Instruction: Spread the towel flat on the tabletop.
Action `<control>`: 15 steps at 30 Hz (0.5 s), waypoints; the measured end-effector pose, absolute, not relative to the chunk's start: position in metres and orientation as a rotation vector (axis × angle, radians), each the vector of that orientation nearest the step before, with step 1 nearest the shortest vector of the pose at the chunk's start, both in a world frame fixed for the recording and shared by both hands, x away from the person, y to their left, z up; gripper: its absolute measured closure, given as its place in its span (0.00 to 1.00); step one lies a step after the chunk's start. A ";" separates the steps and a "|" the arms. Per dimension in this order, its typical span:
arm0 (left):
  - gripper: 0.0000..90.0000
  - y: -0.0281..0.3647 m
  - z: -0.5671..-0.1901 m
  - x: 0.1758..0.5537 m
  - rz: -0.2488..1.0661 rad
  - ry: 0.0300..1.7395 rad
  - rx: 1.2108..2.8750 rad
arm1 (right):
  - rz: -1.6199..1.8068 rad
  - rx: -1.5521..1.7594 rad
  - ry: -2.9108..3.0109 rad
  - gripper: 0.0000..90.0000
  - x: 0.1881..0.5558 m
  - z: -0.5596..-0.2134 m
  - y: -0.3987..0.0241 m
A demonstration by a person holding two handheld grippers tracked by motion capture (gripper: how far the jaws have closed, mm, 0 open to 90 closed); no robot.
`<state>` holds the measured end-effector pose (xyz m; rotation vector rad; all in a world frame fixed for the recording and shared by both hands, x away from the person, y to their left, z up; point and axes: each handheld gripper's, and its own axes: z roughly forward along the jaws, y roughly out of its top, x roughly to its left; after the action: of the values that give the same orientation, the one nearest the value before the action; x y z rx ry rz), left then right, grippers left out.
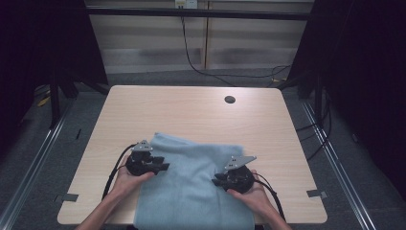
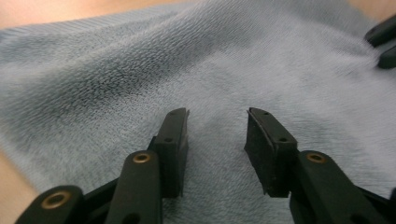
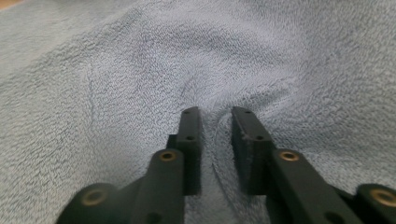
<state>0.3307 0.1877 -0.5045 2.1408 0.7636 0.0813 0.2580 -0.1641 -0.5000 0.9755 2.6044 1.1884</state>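
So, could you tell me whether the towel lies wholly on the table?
No, in the high view the blue towel runs past the near edge of the table and hangs over it.

Recording lab, black curtains point(image 1: 378, 72), bare table point(image 1: 191, 110), trailing floor cables point(image 1: 230, 74)

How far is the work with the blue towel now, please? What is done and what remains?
No fold is visible yet: the blue towel lies spread on the table, its near edge hanging over the front. In hand: the right gripper seems to pinch a ridge of cloth, while the left gripper is open over the towel. Any folding still remains.
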 end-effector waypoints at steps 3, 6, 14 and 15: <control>0.67 0.192 -0.506 0.326 0.098 0.742 2.142 | 1.169 1.033 2.522 0.66 0.265 -0.491 -0.180; 0.68 0.193 -0.506 0.327 0.099 0.744 2.136 | 1.142 1.140 2.388 0.58 0.288 -0.481 -0.205; 0.70 0.194 -0.508 0.332 0.096 0.747 2.115 | 1.130 1.229 2.332 0.40 0.347 -0.489 -0.217; 0.70 0.195 -0.509 0.332 0.090 0.751 2.109 | 1.133 1.226 2.338 0.39 0.352 -0.490 -0.215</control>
<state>0.3325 0.1945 -0.5086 2.1092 0.7515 0.0902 0.3518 -0.2153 -0.4899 1.2263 2.3380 1.1327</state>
